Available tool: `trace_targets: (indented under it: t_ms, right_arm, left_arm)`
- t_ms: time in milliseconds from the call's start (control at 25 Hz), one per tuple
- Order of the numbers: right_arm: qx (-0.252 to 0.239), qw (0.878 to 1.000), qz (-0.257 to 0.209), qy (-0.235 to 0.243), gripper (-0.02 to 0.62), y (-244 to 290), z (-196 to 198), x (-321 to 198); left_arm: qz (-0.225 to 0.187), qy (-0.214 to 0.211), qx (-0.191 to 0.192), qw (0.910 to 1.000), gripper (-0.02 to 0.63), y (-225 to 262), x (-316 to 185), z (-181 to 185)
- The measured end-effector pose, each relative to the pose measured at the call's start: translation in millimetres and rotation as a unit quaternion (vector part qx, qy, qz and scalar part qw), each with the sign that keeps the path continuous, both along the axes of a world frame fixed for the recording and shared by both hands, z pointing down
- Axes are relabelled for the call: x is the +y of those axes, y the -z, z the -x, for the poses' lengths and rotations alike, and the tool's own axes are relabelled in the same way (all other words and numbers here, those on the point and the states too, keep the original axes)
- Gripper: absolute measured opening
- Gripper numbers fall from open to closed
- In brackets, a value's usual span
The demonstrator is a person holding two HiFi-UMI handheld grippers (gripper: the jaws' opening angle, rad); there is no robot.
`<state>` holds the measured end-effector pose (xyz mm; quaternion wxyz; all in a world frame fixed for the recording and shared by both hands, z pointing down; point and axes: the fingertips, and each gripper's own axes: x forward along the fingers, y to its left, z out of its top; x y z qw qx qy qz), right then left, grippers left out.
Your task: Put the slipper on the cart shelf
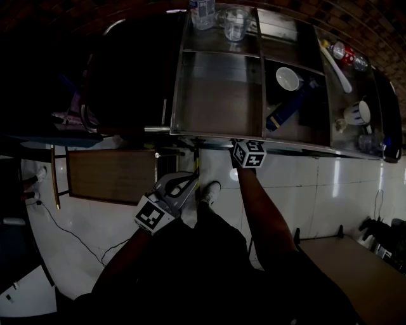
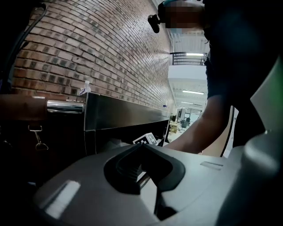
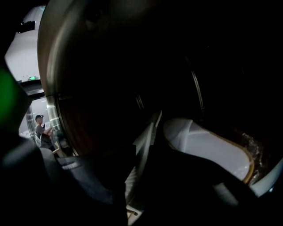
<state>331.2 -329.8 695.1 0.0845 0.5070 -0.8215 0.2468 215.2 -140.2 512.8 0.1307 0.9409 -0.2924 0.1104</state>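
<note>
My R gripper (image 3: 151, 126): jaws a little apart, nothing pinched btwn them. Slipper (image 3: 208, 150) lies just right of those jaws, its near end close to the tips, on a dark shelf inside the cart (image 1: 209, 134). It's white w/ a tan rim round the edge. L gripper (image 2: 141, 148): jaws pressed together, empty, outside the cart, left of & below my R jaws. Above the R jaws, cart's top tray: bottle (image 1: 202, 13) & glass jug (image 1: 236, 24) in far compartments, white bowl (image 1: 288, 79) nearer, mug (image 1: 357, 113) further right.
</note>
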Motion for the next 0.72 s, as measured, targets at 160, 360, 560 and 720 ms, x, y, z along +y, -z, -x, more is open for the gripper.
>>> trace_targets:
  t_ms: [160,360,560,720]
  right_arm:
    - [0.028,0.999,0.002,-0.014,0.136,-2.7,-4.0,1.5]
    - [0.076,0.996,-0.008,-0.037,0.276,7.2,-15.2,1.3]
    - [0.086,0.995,-0.014,-0.036,0.293,15.6,-28.0,8.0]
    - [0.088,0.995,-0.030,-0.028,0.293,32.0,-32.1,29.5]
  left_arm:
    - [0.003,0.006,-0.001,1.0000,0.003,-1.9,0.0,4.7]
    - [-0.003,0.011,-0.002,0.9999,0.003,1.6,-2.3,7.5]
    - [-0.012,0.017,0.000,0.9998,0.003,7.1,-5.0,10.2]
    - [-0.025,0.022,0.001,0.9994,0.003,14.3,-2.6,16.9]
